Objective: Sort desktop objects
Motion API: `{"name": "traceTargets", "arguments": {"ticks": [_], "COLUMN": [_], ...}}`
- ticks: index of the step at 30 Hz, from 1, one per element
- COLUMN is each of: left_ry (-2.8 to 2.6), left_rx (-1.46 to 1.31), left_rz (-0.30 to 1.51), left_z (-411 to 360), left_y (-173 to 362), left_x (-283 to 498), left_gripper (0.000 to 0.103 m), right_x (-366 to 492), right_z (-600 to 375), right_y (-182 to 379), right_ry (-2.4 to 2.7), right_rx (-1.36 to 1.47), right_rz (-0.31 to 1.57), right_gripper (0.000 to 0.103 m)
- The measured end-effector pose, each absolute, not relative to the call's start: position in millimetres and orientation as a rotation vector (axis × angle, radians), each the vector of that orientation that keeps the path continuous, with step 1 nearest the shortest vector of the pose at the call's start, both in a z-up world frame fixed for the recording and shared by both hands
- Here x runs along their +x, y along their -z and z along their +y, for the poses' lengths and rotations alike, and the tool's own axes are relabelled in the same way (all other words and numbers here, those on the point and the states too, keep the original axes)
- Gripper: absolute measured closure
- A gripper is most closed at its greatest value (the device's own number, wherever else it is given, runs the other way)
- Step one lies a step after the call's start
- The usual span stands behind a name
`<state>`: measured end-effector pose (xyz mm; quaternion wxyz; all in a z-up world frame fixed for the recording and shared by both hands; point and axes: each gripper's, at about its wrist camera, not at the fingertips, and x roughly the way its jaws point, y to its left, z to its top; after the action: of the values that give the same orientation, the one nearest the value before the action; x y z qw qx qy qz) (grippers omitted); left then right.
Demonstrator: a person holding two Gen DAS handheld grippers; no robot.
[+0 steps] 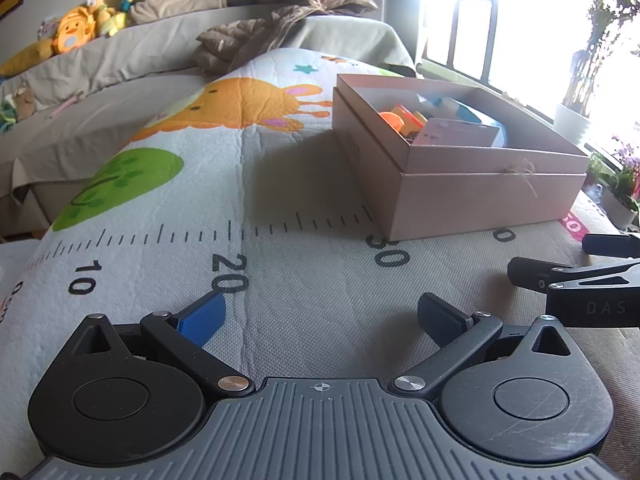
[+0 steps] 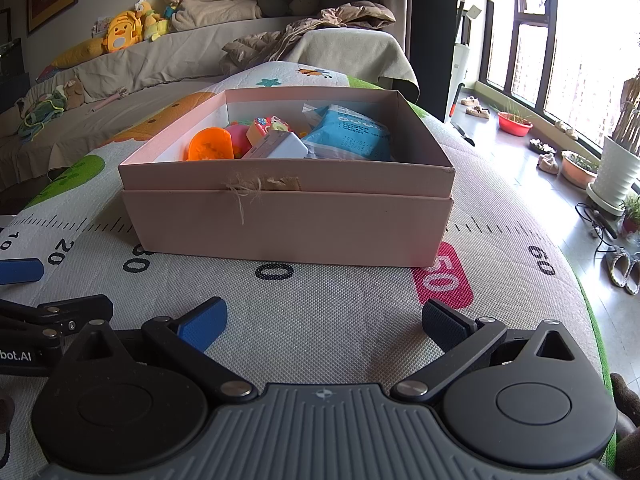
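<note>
A pink cardboard box (image 2: 288,216) stands on the ruler-printed mat (image 2: 320,300), straight ahead of my right gripper (image 2: 324,320). Inside it lie an orange toy (image 2: 210,146), a white box (image 2: 276,148), a blue packet (image 2: 348,132) and small colourful toys. My right gripper is open and empty, low over the mat in front of the box. My left gripper (image 1: 320,316) is open and empty, low over the mat near the "20" mark; the box (image 1: 460,192) is ahead to its right. The right gripper's fingers (image 1: 532,274) show at the right edge of the left wrist view.
A sofa (image 2: 140,72) with plush toys and a brown jacket (image 2: 304,36) lies behind the mat. To the right are windows, plant pots (image 2: 616,168), slippers and cables on the floor. The mat's edge drops off at the right.
</note>
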<state>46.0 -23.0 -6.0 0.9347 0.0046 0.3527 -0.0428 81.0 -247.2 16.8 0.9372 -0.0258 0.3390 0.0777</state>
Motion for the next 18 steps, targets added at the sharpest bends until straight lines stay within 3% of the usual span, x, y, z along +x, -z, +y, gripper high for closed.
{"name": "traceTargets", "arguments": {"ticks": [18], "left_ry": [0.086], "left_rx": [0.011], "left_rz": [0.722], "left_z": [-23.7], "left_y": [6.2], "left_x": [47.0], "left_gripper": [0.000], "right_x": [81.0], "right_z": [-246.8], "right_y": [-17.1], "right_ry": [-0.159], "right_rx": [-0.053], "right_rz": [0.693], "right_gripper": [0.000]}}
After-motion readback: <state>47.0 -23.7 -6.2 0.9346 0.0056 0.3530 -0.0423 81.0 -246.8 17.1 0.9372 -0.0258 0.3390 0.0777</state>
